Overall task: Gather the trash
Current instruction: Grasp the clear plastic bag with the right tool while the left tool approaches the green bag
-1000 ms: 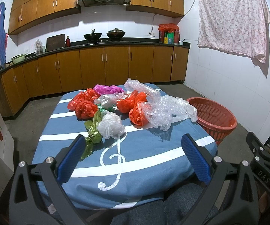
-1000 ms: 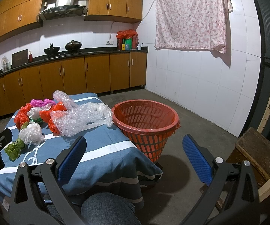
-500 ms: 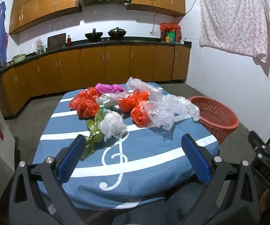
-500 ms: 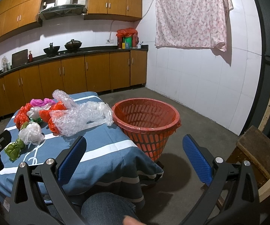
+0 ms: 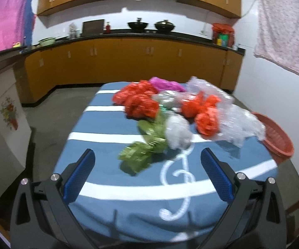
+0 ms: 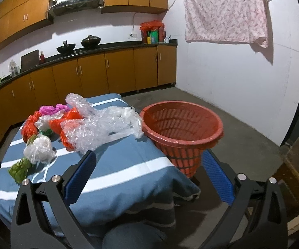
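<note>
Crumpled plastic bags lie in a heap on a blue striped tablecloth (image 5: 128, 178): a green bag (image 5: 143, 153) nearest, a white bag (image 5: 177, 131), red bags (image 5: 141, 103), a pink bag (image 5: 166, 84) and clear bubble wrap (image 5: 236, 122). A red slatted basket (image 6: 182, 128) stands on the floor at the table's right edge. My left gripper (image 5: 148, 175) is open and empty over the table's near part, just short of the green bag. My right gripper (image 6: 148, 175) is open and empty over the table's near right corner, beside the basket.
Wooden cabinets and a black counter (image 5: 128, 35) with pots run along the back wall. A floral cloth (image 6: 226, 10) hangs on the right wall. A wooden stool (image 6: 294, 174) stands at the right. A trouser-clad knee (image 6: 132, 236) shows at the bottom.
My left gripper has moved forward and to the left over the table, closer to the green bag. My right gripper has moved forward towards the table corner and basket. Both stay open.
</note>
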`<state>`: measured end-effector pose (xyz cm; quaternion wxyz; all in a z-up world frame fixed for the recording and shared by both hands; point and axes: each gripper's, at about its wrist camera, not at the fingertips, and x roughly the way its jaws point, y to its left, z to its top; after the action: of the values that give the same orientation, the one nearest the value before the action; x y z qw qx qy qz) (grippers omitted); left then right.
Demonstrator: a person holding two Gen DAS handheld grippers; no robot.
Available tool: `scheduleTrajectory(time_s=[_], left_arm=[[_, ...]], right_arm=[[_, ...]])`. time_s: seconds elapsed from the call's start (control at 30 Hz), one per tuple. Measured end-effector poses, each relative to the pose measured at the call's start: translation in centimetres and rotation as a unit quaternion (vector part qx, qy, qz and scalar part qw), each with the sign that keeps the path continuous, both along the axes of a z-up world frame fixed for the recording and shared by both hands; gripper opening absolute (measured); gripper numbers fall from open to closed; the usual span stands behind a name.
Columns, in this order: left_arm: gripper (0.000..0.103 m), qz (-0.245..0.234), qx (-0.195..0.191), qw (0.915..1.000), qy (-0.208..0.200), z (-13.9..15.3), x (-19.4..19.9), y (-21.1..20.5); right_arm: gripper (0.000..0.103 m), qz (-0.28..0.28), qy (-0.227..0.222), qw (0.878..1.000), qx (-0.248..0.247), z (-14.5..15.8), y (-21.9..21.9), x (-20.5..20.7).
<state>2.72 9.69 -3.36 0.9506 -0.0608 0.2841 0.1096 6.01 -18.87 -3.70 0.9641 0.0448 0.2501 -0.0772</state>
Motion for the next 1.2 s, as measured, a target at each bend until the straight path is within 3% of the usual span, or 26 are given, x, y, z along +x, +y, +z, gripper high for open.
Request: scheduleTrajectory(time_s=[0.23, 0.4, 0.63, 0.7, 0.87, 1.03, 1.2], left_arm=[[0.099, 0.019, 0.020, 0.9996, 0.007, -0.8, 2.5, 1.7], [0.093, 0.014, 0.014, 0.9996, 0.018, -2.1, 4.7, 2.4], [0.076, 0.000, 0.002, 0.9986, 0.054, -4.6, 7.2, 2.4], [0.076, -0.002, -0.003, 0.9982, 0.061, -5.2, 7.7, 2.5], [0.076, -0.007, -0.009, 0.9975, 0.069, -6.1, 8.6, 2.6], [0.076, -0.009, -0.010, 0.9973, 0.072, -6.3, 8.9, 2.9], [0.074, -0.015, -0.008, 0.9973, 0.071, -6.5, 8.9, 3.0]], right_arm=[[0.083, 0.003, 0.016, 1.000, 0.007, -0.7, -0.1, 4.8], [0.072, -0.006, 0.032, 0.999, 0.006, -1.4, -0.9, 9.8], [0.056, 0.002, 0.088, 0.996, 0.025, -3.6, -2.3, 16.3], [0.055, 0.006, 0.100, 0.995, 0.026, -4.2, -2.2, 17.4], [0.048, 0.025, 0.127, 0.992, 0.016, -5.4, -1.5, 19.8], [0.013, 0.043, 0.151, 0.987, 0.018, -6.5, -0.9, 20.7], [0.008, 0.051, 0.116, 0.992, 0.014, -5.1, -0.2, 18.7]])
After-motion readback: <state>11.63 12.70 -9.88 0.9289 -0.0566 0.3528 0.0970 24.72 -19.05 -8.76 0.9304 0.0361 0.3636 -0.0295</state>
